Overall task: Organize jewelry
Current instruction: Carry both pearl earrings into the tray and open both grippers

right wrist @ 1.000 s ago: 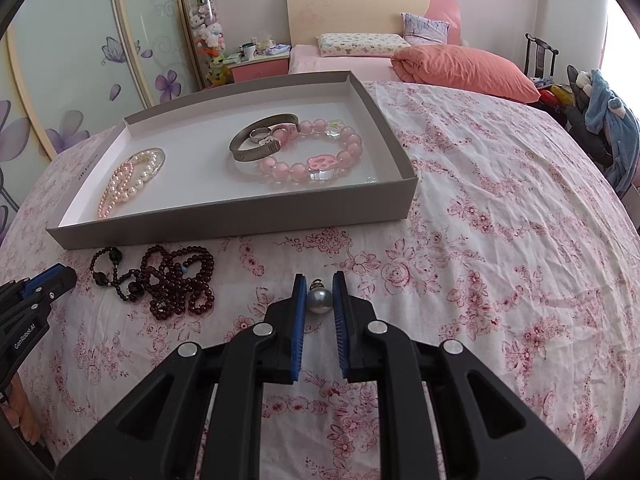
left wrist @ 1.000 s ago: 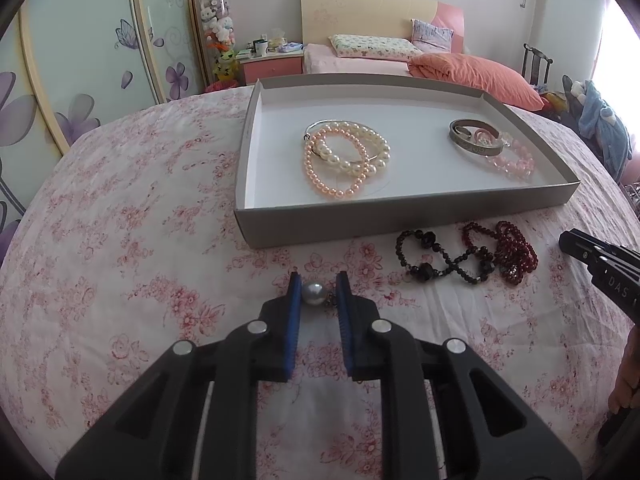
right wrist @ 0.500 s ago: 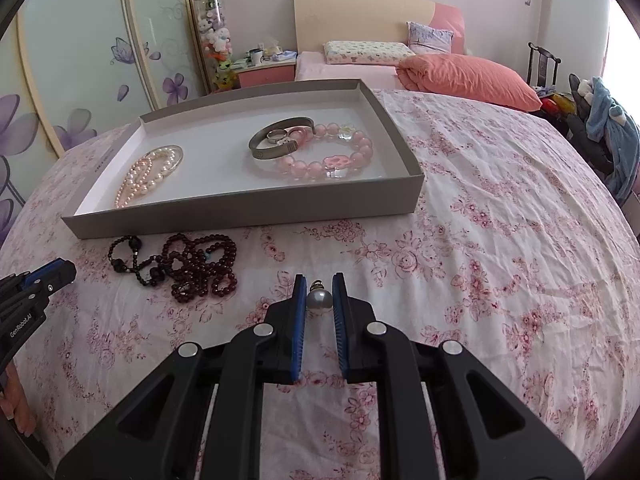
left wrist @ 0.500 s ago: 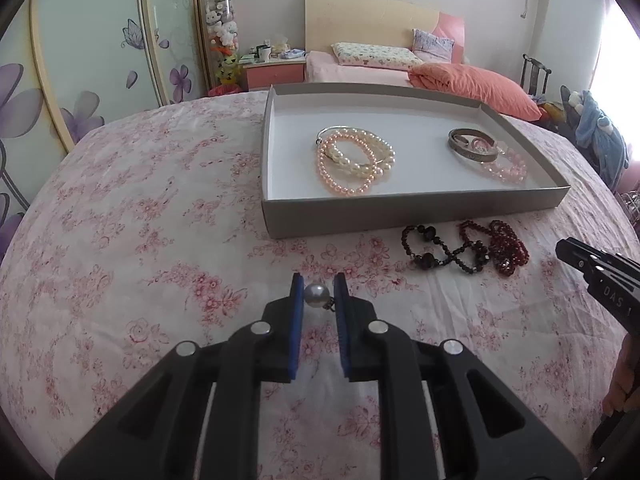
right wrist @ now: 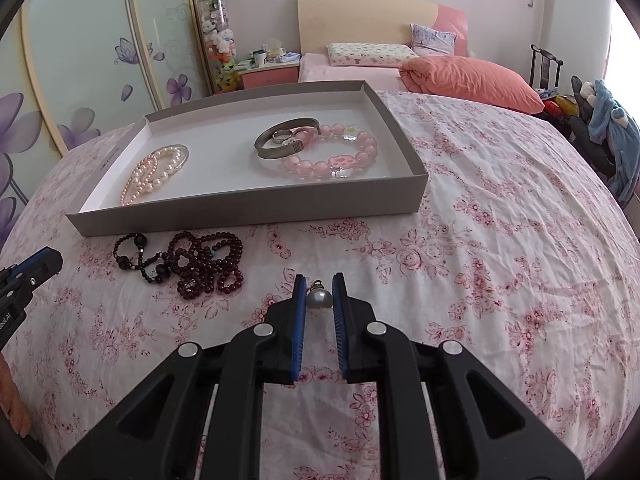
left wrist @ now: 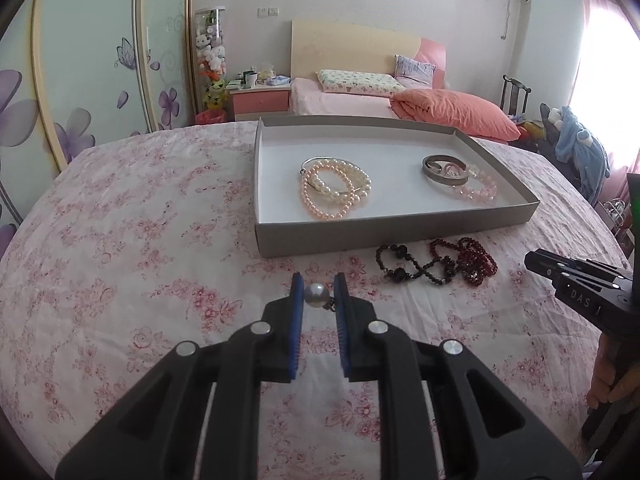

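My left gripper [left wrist: 318, 293] is shut on a grey pearl earring [left wrist: 316, 294] above the floral cloth. My right gripper [right wrist: 319, 296] is shut on a second grey pearl earring [right wrist: 319, 299]. A grey tray [left wrist: 384, 233] lies ahead and holds pearl bracelets [left wrist: 335, 191], a metal bangle [left wrist: 443, 169] and a pink bead bracelet [left wrist: 478, 190]. The tray [right wrist: 240, 218] also shows in the right wrist view. Dark red and black bead strands [left wrist: 438, 263] lie on the cloth before the tray, left of my right gripper [right wrist: 188, 265].
The table is covered by a pink floral cloth [left wrist: 132, 240]. The right gripper's body [left wrist: 580, 292] shows at the left view's right edge, the left one [right wrist: 24, 280] at the right view's left edge. A bed [left wrist: 400, 100], nightstand [left wrist: 260, 100] and wardrobe stand behind.
Both grippers have drawn back and risen a little from the tray, each still holding its pearl earring. The tray and bead strands look farther away.
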